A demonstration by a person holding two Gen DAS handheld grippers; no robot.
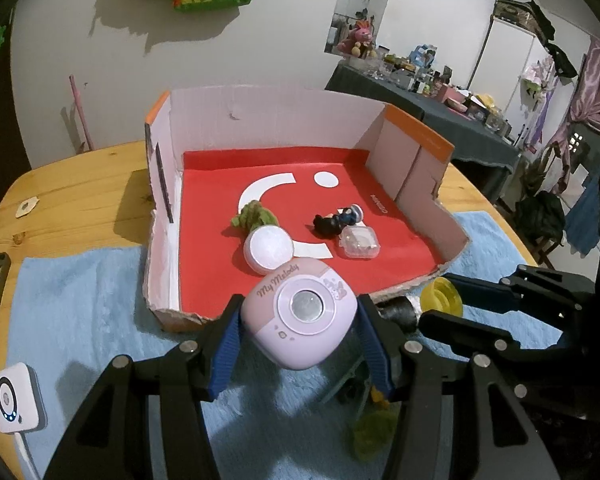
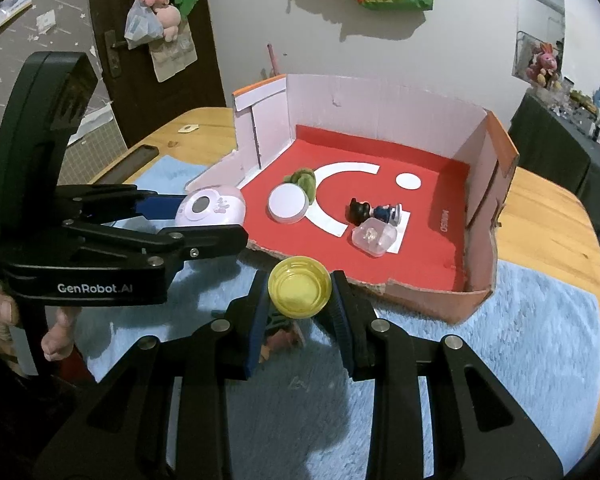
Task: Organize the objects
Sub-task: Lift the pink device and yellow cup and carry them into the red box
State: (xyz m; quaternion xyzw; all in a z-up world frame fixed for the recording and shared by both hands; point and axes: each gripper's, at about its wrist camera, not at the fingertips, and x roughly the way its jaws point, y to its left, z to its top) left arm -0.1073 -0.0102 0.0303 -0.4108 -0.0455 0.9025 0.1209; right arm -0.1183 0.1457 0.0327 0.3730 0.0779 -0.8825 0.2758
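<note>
Left wrist view: we see the left gripper (image 1: 300,316) clamped on the pink camera toy (image 1: 299,314), the cardboard box (image 1: 260,120) just ahead. Beside it, our right gripper (image 2: 300,292) pinches the yellow cap (image 2: 300,292) before the box's torn front edge.

Wooden table (image 1: 80,184) under a blue fluffy towel (image 2: 520,340), an open cardboard box (image 1: 268,120) and a small sticker (image 1: 27,207).
</note>
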